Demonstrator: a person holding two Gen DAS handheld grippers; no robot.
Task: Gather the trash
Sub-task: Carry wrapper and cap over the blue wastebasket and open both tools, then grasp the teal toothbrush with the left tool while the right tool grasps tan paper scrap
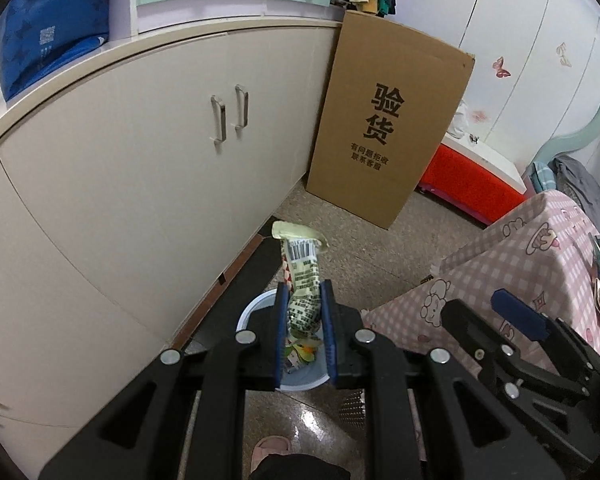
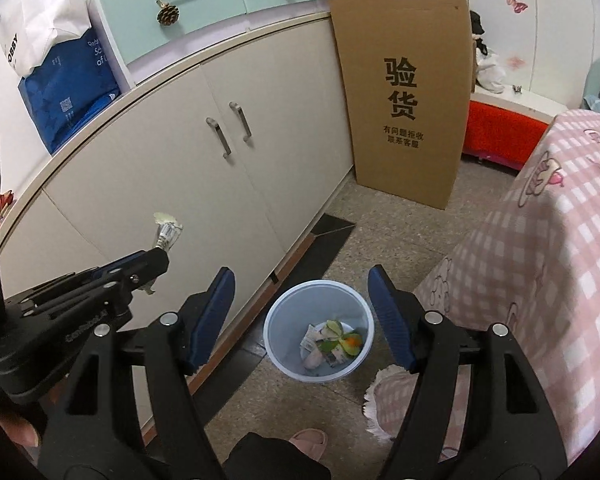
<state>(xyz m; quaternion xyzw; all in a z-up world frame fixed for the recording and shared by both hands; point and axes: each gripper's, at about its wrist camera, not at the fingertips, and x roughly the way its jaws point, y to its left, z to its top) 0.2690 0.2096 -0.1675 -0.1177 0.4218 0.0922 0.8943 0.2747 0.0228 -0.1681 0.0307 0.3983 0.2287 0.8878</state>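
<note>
A pale green snack wrapper (image 1: 302,280) with a barcode stands upright between the blue pads of my left gripper (image 1: 304,292), which is shut on it. It hangs right above the small light-blue bin (image 1: 249,314) on the floor. In the right wrist view the bin (image 2: 282,354) holds several wrappers and bits of peel (image 2: 336,340). My right gripper (image 2: 302,280) is open and empty, above the bin's near side. My left gripper (image 2: 156,260) shows to its left, with the wrapper (image 2: 166,228) sticking up. My right gripper (image 1: 478,302) also shows at the right of the left wrist view.
White cabinet doors (image 2: 228,184) run along the left. A tall cardboard box (image 2: 408,96) leans at the far end. A pink checked cloth (image 2: 548,248) covers furniture on the right, with a red box (image 2: 500,132) behind. A black mat (image 2: 328,232) lies by the cabinet. A pink slipper (image 2: 310,442) is near.
</note>
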